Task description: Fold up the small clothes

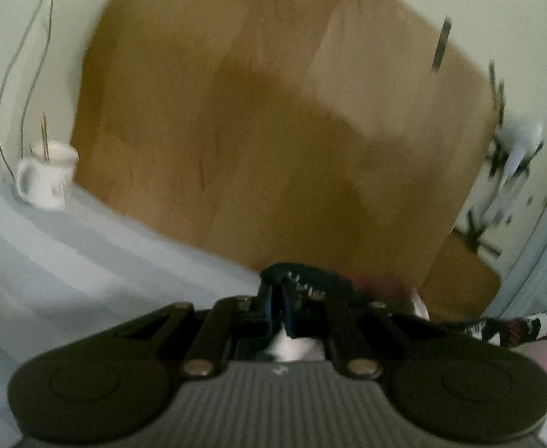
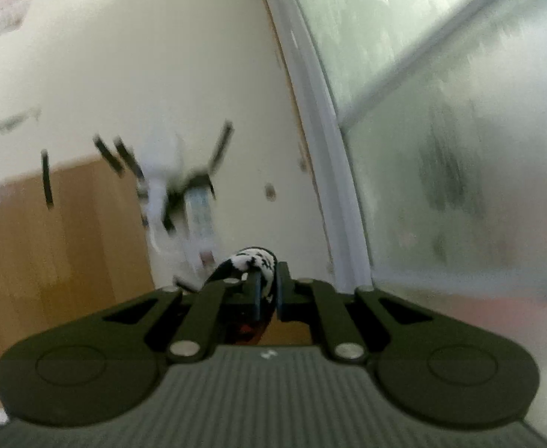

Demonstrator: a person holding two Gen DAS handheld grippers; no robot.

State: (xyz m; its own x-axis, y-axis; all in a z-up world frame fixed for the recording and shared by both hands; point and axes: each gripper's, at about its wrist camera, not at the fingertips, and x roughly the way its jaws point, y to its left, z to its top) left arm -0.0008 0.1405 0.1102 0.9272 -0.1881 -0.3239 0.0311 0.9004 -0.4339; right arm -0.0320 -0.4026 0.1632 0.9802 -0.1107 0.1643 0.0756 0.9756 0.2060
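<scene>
Pale and bare, the surface (image 1: 60, 261) runs beneath the left tool (image 1: 277, 298) toward a cream wall where a tall wooden panel (image 1: 266, 112) leans; both views are smeared with motion blur.

Nearest the left camera, the left tool's jaws stand together, clamped on a dark bunch of the patterned garment (image 1: 303, 280). From that pinch the cloth trails off to the right as a stretched band in black, white and reddish print, hanging clear of the surface as far as can be told. In the right wrist view, the right tool (image 2: 267, 295) is likewise closed on the garment, a black-and-white fold bulging over its tips while a reddish part sags beneath.

The piece looks light, thin and wholly limp: it drapes between the two grips and will not hold a shape unaided. Such cloth is probably not slippery in the pads, nor fragile, but a bunched pinch can hide extra layers. Better holds would be at two corners or along a hem, so that the fabric hangs flat before being laid down.

Farther off, a white mug (image 1: 45, 175) holding thin sticks stands at the wall on the left. Black brackets (image 2: 195, 171) with something white are fixed to the wall, and frosted glass (image 2: 460, 112) fills the right side.
</scene>
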